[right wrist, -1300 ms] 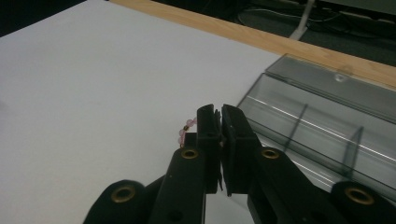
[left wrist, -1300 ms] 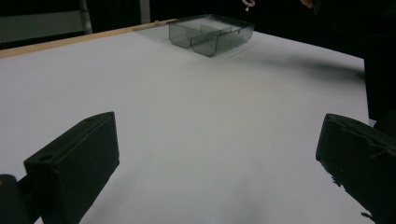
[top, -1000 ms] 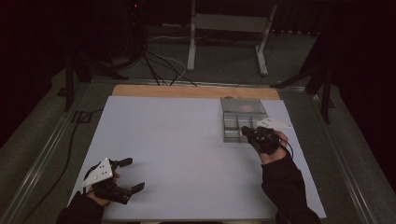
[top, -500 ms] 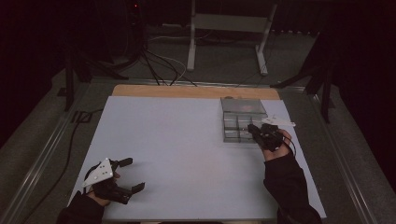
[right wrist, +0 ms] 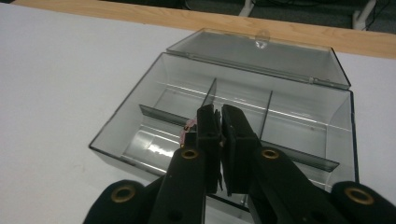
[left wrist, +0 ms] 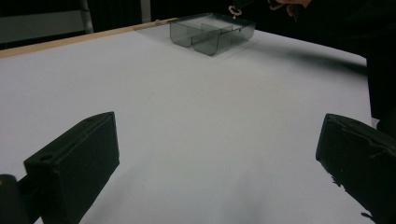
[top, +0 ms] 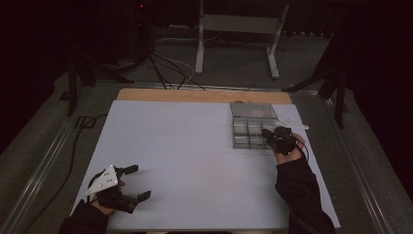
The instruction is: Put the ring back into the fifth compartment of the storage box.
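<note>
Since a second ago the right gripper [right wrist: 219,116], jaws closed on a small pinkish item [right wrist: 189,128], has dropped over the clear compartment box [right wrist: 140,126], likely to deposit it, while the left gripper [top: 127,183] rests open.

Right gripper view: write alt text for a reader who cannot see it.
The right tongs, shut on a small pinkish item, hang over a clear plastic box with dividers and an open lid. The box sits on a white table with a wooden far edge.
</note>
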`<state>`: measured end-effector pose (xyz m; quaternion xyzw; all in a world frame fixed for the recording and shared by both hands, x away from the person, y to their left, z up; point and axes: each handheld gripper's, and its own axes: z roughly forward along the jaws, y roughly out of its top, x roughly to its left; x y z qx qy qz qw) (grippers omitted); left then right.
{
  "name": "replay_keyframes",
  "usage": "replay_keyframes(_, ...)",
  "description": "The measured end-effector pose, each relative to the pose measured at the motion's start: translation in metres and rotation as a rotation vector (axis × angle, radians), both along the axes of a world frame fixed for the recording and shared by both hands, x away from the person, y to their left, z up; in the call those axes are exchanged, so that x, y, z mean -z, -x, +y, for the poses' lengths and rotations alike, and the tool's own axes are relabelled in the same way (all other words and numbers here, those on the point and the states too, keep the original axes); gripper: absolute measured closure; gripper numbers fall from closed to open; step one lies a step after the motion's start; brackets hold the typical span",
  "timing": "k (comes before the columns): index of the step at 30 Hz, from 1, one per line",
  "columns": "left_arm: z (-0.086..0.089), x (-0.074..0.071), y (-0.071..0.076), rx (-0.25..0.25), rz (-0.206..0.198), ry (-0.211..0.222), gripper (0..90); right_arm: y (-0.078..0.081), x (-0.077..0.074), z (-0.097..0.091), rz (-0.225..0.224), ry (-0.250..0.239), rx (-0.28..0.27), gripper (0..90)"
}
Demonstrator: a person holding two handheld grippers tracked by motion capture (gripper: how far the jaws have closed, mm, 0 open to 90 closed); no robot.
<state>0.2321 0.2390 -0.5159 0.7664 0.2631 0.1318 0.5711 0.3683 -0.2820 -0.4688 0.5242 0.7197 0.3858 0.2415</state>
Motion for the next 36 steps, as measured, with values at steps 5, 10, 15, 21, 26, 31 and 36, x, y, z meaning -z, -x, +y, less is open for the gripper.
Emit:
replay_keyframes(5,0.0,0.0,0.0,0.0,0.0,0.001,0.6,-0.004,0.004,-0.002,0.011,-0.003,0.01,86.8)
replay_keyframes(10,0.0,0.0,0.0,0.001,0.001,0.003,0.6,-0.008,0.009,-0.003,0.029,-0.011,0.023,86.8)
replay_keyframes(15,0.0,0.0,0.0,0.0,0.001,0.004,0.6,-0.012,0.014,-0.003,0.039,-0.003,0.021,86.7)
replay_keyframes(21,0.0,0.0,0.0,0.0,0.001,0.002,0.6,-0.015,0.02,-0.001,0.063,0.001,0.021,86.8)
replay_keyframes(26,0.001,0.0,0.0,0.0,-0.002,0.007,0.6,-0.017,0.024,0.001,0.083,0.002,0.013,86.4)
replay_keyframes(31,0.001,0.0,0.0,0.002,-0.001,0.004,0.6,-0.017,0.026,0.002,0.086,0.01,0.009,85.9)
replay_keyframes(36,0.0,0.0,0.0,0.001,0.0,0.003,0.6,-0.017,0.025,-0.001,0.063,0.001,0.004,70.9)
